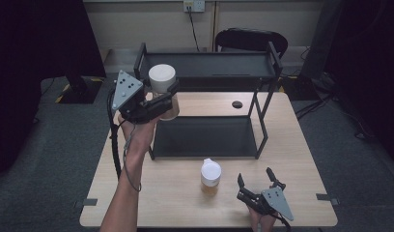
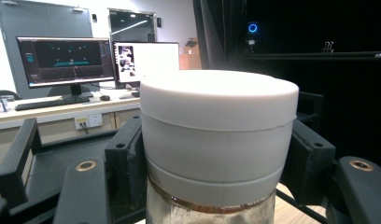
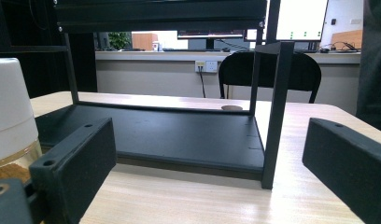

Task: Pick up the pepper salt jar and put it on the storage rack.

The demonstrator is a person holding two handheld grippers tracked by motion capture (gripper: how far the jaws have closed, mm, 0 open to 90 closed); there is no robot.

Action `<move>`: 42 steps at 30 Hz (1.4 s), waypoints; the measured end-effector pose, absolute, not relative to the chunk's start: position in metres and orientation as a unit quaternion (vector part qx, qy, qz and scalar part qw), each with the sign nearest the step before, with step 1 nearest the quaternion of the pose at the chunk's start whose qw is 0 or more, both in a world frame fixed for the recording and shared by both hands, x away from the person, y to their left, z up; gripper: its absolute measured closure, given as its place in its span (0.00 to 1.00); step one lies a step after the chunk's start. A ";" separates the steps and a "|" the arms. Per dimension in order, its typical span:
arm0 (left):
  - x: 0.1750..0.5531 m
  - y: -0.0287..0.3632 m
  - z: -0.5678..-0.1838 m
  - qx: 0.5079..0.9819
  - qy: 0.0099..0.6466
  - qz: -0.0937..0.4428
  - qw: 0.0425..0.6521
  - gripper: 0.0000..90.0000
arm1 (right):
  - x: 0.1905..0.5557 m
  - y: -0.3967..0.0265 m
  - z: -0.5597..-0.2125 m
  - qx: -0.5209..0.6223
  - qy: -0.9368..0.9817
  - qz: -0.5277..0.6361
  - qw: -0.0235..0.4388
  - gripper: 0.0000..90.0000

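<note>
— Item one?
— My left gripper, upper left of centre in the high view. Its fingers are clamped on both sides of a white-capped jar, just below the cap. The jar is upright and lifted off the surface, level with the left end of the rack's top shelf. In the left gripper view the cap sits dead centre, with a brownish rim under it.

— Item two?
— My right gripper, lower right of the high view, low over the wooden surface. Its fingers are spread wide and hold nothing.

— Item three?
— A second jar, white cap, amber contents, standing upright on the surface. Lower centre of the high view, in front of the rack and just to the left of my right gripper; at the left edge of the right gripper view.

— Item four?
— A black two-level rack, centre of the frame, its lower tray lying bare on the surface.

— Background?
— Monitors on a desk, a black chair.
</note>
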State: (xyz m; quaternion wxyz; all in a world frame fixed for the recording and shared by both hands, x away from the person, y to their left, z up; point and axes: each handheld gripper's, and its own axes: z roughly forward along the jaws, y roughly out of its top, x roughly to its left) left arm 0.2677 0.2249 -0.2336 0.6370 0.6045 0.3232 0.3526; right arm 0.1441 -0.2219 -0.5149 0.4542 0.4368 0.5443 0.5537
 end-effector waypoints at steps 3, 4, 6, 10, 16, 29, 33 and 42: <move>0.270 0.225 -0.230 0.602 0.326 0.351 0.638 0.38 | 0.144 -0.222 -0.515 0.437 0.544 0.554 0.454 0.02; 0.273 0.225 -0.228 0.602 0.326 0.350 0.639 0.38 | 0.144 -0.222 -0.515 0.437 0.544 0.554 0.454 0.02; 0.276 0.225 -0.224 0.603 0.327 0.350 0.637 0.38 | 0.144 -0.222 -0.515 0.437 0.544 0.554 0.454 0.02; 0.282 0.225 -0.217 0.599 0.335 0.345 0.641 0.38 | 0.144 -0.222 -0.515 0.437 0.544 0.554 0.454 0.02; 0.294 0.223 -0.204 0.597 0.337 0.339 0.645 0.38 | 0.144 -0.222 -0.515 0.437 0.544 0.554 0.454 0.02; 0.330 0.201 -0.184 0.595 0.347 0.352 0.633 0.38 | 0.144 -0.222 -0.515 0.436 0.545 0.555 0.453 0.02; 0.344 0.196 -0.180 0.595 0.354 0.354 0.629 0.38 | 0.144 -0.223 -0.515 0.436 0.545 0.555 0.452 0.02; 0.375 0.182 -0.176 0.595 0.375 0.360 0.613 0.38 | 0.144 -0.224 -0.515 0.434 0.547 0.557 0.450 0.02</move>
